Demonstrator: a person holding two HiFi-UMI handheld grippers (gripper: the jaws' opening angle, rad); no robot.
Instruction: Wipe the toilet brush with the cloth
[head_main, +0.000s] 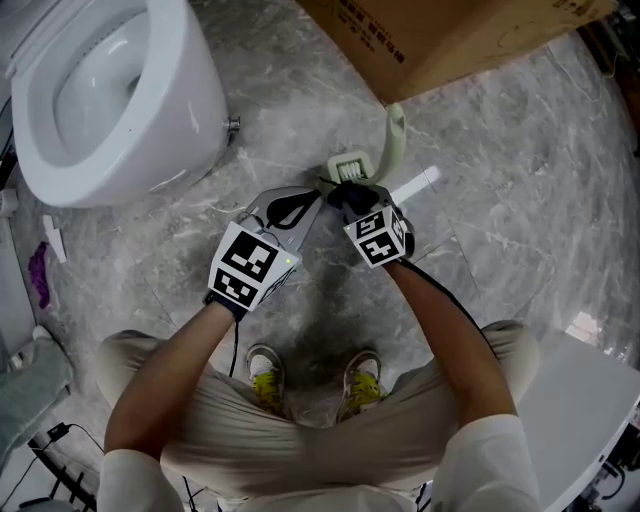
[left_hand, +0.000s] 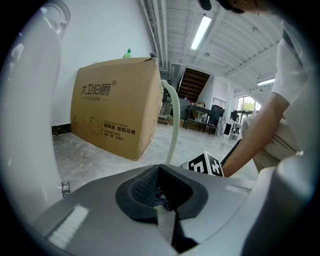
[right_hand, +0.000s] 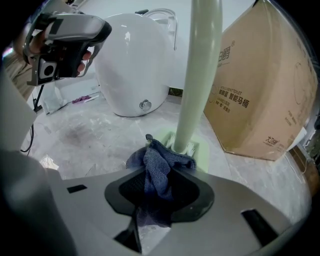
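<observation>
Blue-grey cloth (right_hand: 155, 170) is bunched between the jaws of the right gripper (right_hand: 157, 192), which are clamped on it. The free end of the cloth is pushed forward against the foot of the toilet brush (right_hand: 202, 75). There the pale green handle meets its flat brush head (right_hand: 197, 150), which rests on the marble floor (head_main: 520, 200) with white bristles showing around the stem.

From there the handle rises, curving away toward the far side. The jaws of the left gripper (left_hand: 160, 187) are drawn together. A small bluish scrap shows at their seam, too small to identify.

In the head view this gripper's tip lies just left of the cloth and the brush head, with the two grippers angled toward each other and their marker cubes side by side.

Both bare forearms, the left forearm (head_main: 170, 370) and the right forearm (head_main: 450, 330), reach forward and down from above the knees, each bent inward so the hands converge near the middle. Below them are pale trousers and a pair of shoes (head_main: 265, 385) with yellow-green laces.

A white toilet (head_main: 120, 90) stands to the far left of the brush. A brown cardboard box (head_main: 450, 35) printed with Chinese lettering sits to the far right, near the top of the handle.
</observation>
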